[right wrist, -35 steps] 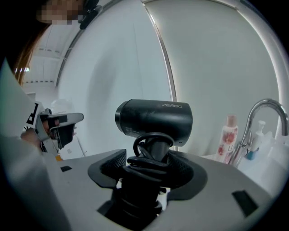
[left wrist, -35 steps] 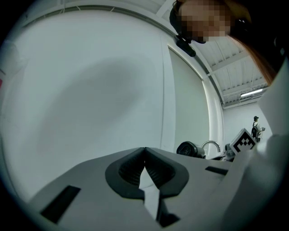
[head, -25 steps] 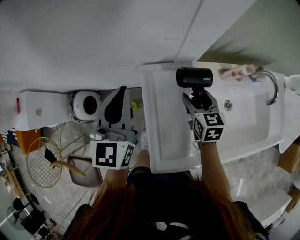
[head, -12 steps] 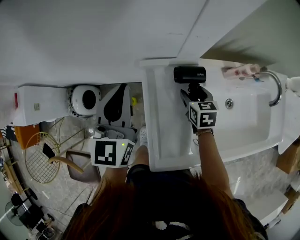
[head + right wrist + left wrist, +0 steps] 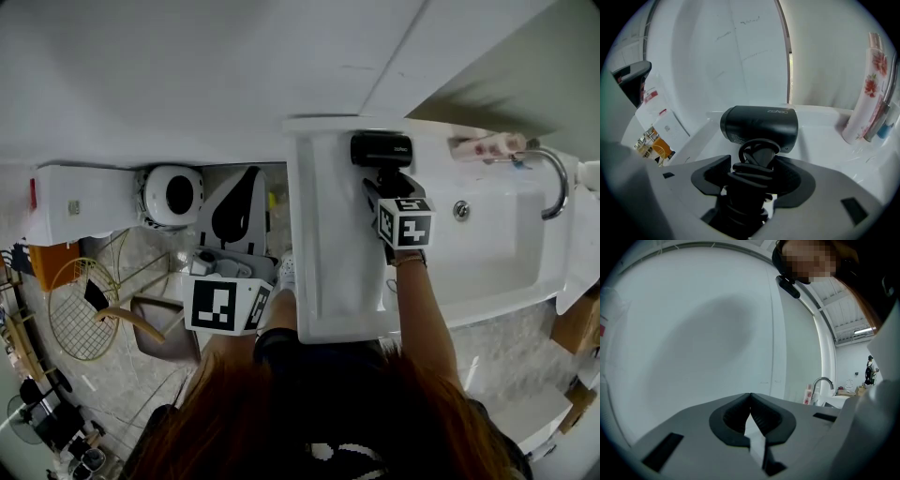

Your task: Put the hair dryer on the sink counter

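The black hair dryer (image 5: 382, 150) (image 5: 759, 127) lies crosswise at the far left corner of the white sink counter (image 5: 328, 244), close to the wall. Its handle, wrapped in black cord, runs back between the jaws of my right gripper (image 5: 389, 187) (image 5: 754, 176), which is shut on it. I cannot tell whether the dryer's body touches the counter. My left gripper (image 5: 750, 416) is shut and empty; it points at the bare wall. Its marker cube (image 5: 225, 305) hangs low, left of the counter.
A basin (image 5: 487, 244) with a chrome faucet (image 5: 553, 178) (image 5: 820, 383) lies right of the dryer. A floral bottle (image 5: 483, 145) (image 5: 867, 93) stands at the counter's back edge. On the floor to the left are a round white appliance (image 5: 173, 197) and a gold wire chair (image 5: 84, 319).
My right gripper has carried the hair dryer a little farther toward the wall over the counter. The left gripper has stayed about where it was.
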Demonstrator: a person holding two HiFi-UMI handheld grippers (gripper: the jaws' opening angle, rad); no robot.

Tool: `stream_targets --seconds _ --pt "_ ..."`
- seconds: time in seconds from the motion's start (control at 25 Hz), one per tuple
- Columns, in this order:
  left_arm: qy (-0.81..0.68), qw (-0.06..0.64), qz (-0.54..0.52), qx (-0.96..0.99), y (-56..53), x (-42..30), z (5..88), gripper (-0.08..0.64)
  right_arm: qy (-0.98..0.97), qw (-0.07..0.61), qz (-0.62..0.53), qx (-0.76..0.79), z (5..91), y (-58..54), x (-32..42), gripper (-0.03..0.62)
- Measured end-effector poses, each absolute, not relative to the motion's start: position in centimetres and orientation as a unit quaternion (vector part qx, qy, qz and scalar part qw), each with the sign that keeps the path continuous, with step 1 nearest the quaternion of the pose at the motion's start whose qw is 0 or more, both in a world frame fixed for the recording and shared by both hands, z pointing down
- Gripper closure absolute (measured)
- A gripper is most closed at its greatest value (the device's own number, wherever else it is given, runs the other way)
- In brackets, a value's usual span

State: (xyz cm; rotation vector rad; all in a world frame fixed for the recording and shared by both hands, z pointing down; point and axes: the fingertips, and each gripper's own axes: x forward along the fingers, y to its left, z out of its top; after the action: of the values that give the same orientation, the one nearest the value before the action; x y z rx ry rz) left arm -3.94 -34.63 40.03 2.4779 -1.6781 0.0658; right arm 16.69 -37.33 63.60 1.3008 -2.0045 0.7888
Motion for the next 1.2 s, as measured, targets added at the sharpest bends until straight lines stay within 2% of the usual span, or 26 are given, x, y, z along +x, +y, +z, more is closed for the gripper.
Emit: stream_targets --seconds 0.6,0.68,0.88,1.2 --pt "-0.563 0.072 0.02 0.823 -34.6 -4.5 39.7 0.541 -0.751 0.336 0.303 0.48 64.6 -37.7 16.4 0.29" --pt "-0.563 0.071 0.019 0.824 -34.5 -4.5 39.6 0.541 -0.753 0.329 0.312 0.477 64.5 -37.6 16.5 0.258" --pt "-0.562 0.066 0.018 0.825 -34.3 -4.7 39.2 0.541 -0.757 0.324 0.305 0.478 63.4 -37.7 16.5 0.241" --pt "-0.552 0.053 0.003 0.832 -33.6 -4.5 37.4 0.541 -0.759 0.314 0.286 0.493 61.0 -37.0 17.2 0.263"
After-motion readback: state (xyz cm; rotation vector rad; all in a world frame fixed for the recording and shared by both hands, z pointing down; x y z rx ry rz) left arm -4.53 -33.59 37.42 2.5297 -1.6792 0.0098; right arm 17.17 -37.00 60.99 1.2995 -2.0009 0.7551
